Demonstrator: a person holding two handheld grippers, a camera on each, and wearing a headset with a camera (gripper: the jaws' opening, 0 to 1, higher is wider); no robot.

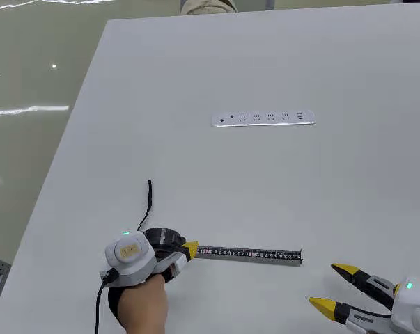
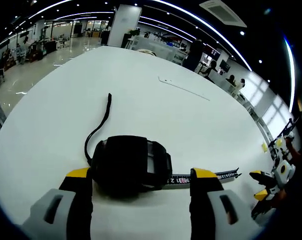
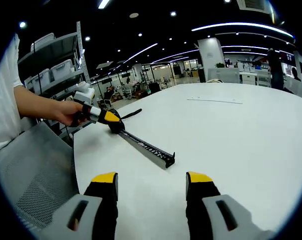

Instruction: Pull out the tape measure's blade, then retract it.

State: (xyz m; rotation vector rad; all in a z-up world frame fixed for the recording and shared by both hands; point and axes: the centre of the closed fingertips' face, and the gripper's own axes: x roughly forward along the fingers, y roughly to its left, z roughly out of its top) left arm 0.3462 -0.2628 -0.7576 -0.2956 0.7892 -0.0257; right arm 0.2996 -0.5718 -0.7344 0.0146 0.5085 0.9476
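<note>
The left gripper point(image 2: 140, 176) clamps the tape measure point(image 2: 130, 162) against the surface point(image 1: 265, 181). Its blade point(image 1: 248, 255) lies extended. The right gripper point(image 1: 335, 287) is released, near the blade tip. Retraction appears next: hold the tape measure pinned and feed the blade back slowly.

A wide white desk point(image 1: 265, 62) in a large open hall with a dark ceiling.
A glossy greenish floor point(image 1: 35, 69) beside the desk mirrors the lamps as bright streaks. Long curved light strips point(image 3: 241, 25) and small spotlights cross the ceiling, with a square vent point(image 2: 223, 11) among them. A white pillar point(image 3: 211, 50) rises beyond the desk's far end. Grey shelving point(image 3: 55, 60) holds pale bins, bright windows point(image 2: 263, 107) line one side, and a perforated grey panel point(image 3: 35, 165) stands just beside the desk.
</note>
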